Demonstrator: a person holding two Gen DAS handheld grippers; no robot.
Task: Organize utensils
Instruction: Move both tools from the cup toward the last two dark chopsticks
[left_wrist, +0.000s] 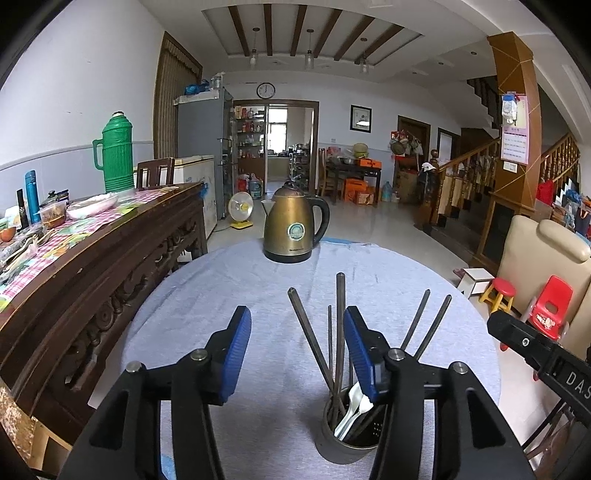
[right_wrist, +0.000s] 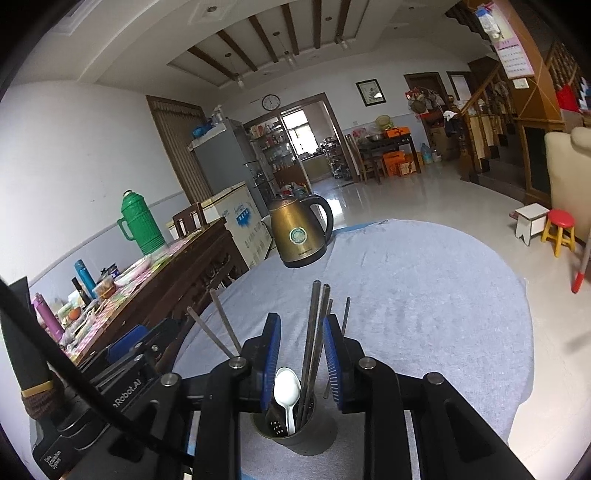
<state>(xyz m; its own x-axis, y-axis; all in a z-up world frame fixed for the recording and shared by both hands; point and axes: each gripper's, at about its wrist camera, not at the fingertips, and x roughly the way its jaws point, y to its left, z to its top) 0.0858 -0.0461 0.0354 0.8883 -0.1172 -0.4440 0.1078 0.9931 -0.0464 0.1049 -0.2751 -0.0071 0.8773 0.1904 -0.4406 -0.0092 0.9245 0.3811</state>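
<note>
Both claws hang over the metal cup (right_wrist: 288, 424) on the counter (left_wrist: 229, 295): left claw (left_wrist: 295, 354) half open and empty, right claw (right_wrist: 301, 363) narrow, loosely around chopsticks (right_wrist: 314, 332) without gripping. Likely just dropped in; next, back away for more utensils.

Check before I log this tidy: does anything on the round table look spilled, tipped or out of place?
Nothing stands out. The utensil holder stands upright with chopsticks and a white spoon inside, the kettle is upright, and the grey cloth looks dry.
</note>
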